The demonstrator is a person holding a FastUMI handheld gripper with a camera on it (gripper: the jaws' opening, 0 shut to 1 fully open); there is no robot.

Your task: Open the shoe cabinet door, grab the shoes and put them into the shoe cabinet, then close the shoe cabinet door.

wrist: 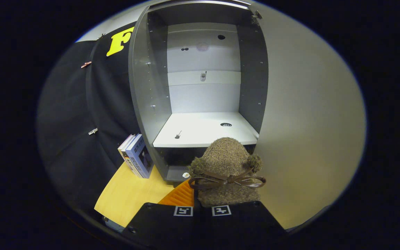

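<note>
**A:** While the gripper (202,208) sits low in front of the cabinet (200,86), what's it got?

**B:** A fuzzy brown shoe (226,166) with a ribbon bow (227,181) and two pompoms. Its near end runs down into the spot where the fingers meet, and the fingers look drawn close together there. Looks clamped on it, though the actual contact is hidden by the gripper body.

**A:** And where's the shoe relative to the cabinet?

**B:** Just in front of the opening, toe pointing in, at about the level of the white shelf (203,130). Can't tell if it's crossed the front edge.

**A:** Door?

**B:** Door (307,121) is swung wide open on the right, pale inner face toward the camera. Inside you see the grey side walls, a white back panel, and a dark lower compartment under the shelf.

**A:** Anything else around?

**B:** A few books (136,156) standing just left of the cabinet on a wooden tabletop (134,194), plus something orange and ribbed (181,196) just ahead of the left finger.
</note>
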